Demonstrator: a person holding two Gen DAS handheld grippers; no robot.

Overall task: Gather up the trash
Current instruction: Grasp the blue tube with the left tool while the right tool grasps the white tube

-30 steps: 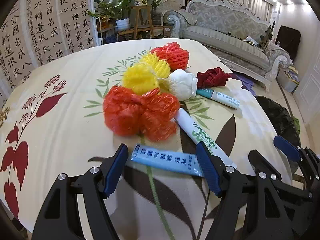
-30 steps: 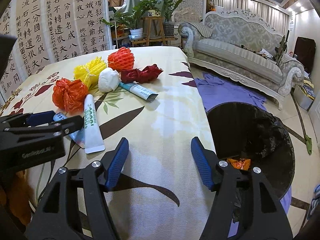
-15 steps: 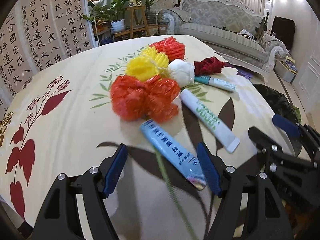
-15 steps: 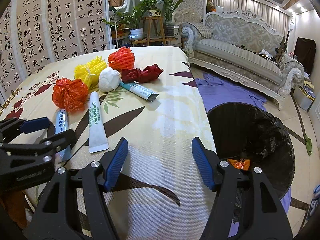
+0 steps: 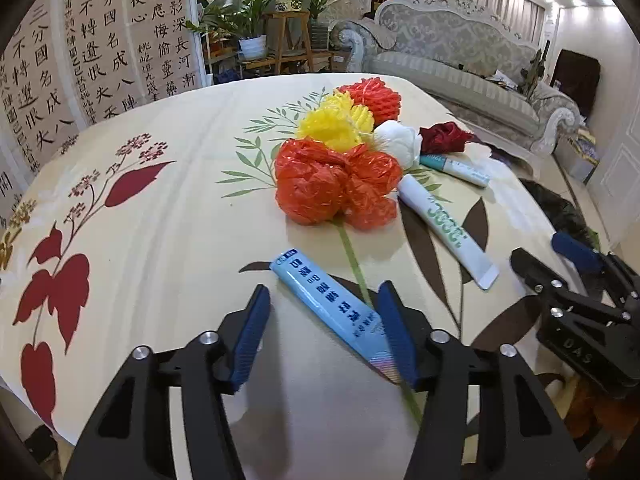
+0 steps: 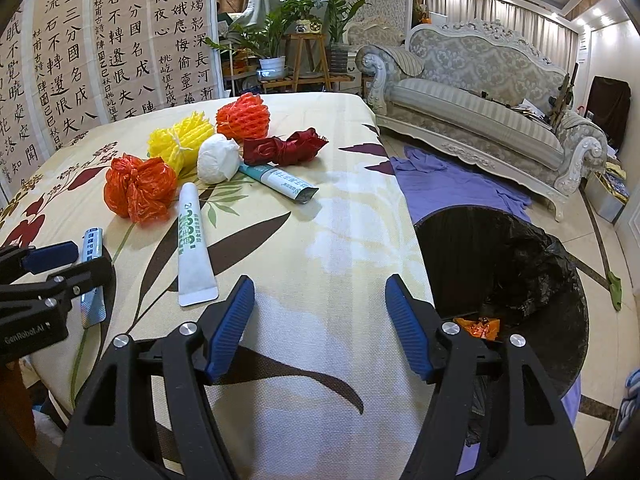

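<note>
Left gripper with fingers spread, straddling the blue tube lying flat on the tabletop; right gripper with fingers spread over bare cloth, holding nothing; trash bin beside the tabletop's edge.

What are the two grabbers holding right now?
Nothing. The left gripper is open, its jaws on either side of the blue tube without closing on it. The right gripper is open over the tablecloth.

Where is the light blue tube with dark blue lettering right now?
The light blue tube lies flat on the floral tablecloth, angled between the open fingers of the left hand-held gripper, nearer than the crumpled orange plastic bag.
</note>
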